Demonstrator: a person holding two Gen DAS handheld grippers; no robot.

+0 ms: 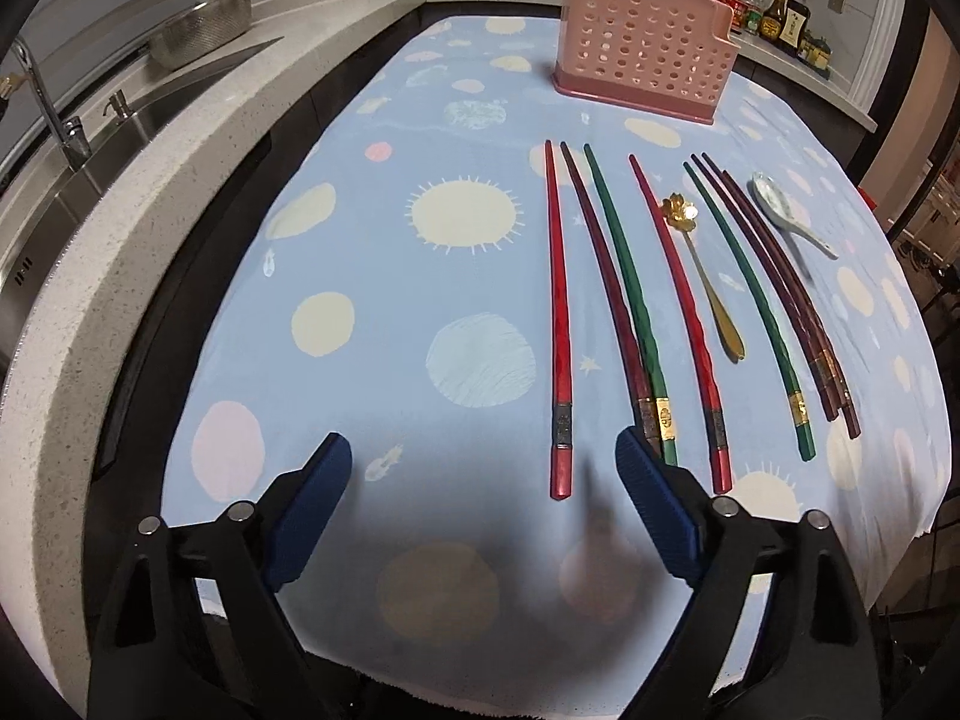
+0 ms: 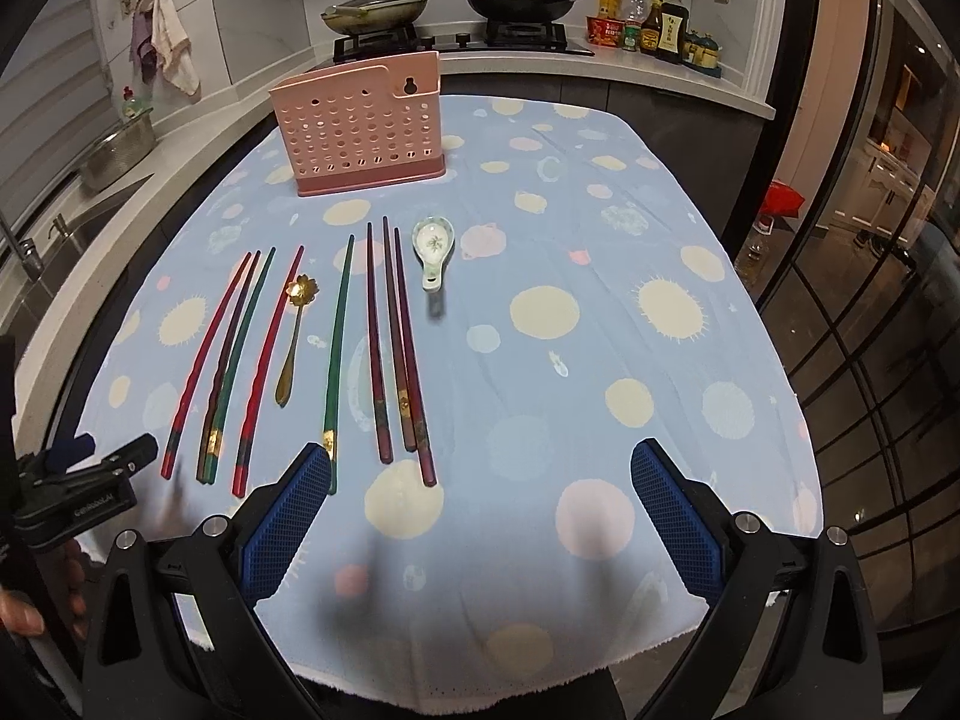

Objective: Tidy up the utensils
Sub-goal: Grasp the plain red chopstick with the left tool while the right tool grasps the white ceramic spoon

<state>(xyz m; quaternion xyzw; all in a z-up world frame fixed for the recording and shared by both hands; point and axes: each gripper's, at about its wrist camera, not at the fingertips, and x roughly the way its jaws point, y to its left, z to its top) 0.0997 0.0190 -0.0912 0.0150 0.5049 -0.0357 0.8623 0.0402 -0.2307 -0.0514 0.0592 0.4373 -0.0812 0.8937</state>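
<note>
Several chopsticks lie side by side on a blue spotted tablecloth [image 1: 420, 276]: red ones [image 1: 558, 324], green ones [image 1: 630, 294] and dark maroon ones [image 2: 396, 336]. A gold flower-headed spoon [image 1: 705, 276] lies among them, and a white ceramic spoon [image 2: 433, 249] lies at their right. A pink perforated utensil holder [image 2: 360, 132] stands upright behind them; it also shows in the left wrist view [image 1: 642, 48]. My left gripper [image 1: 483, 462] is open and empty above the near ends of the red chopsticks. My right gripper [image 2: 480, 474] is open and empty, right of the maroon chopsticks.
A stone counter with a sink [image 1: 120, 120] and a metal colander [image 1: 198, 30] runs along the left. Behind the table is a stove with two pans [image 2: 516, 0] and sauce bottles [image 2: 660, 24]. Glass doors [image 2: 870, 300] stand at the right.
</note>
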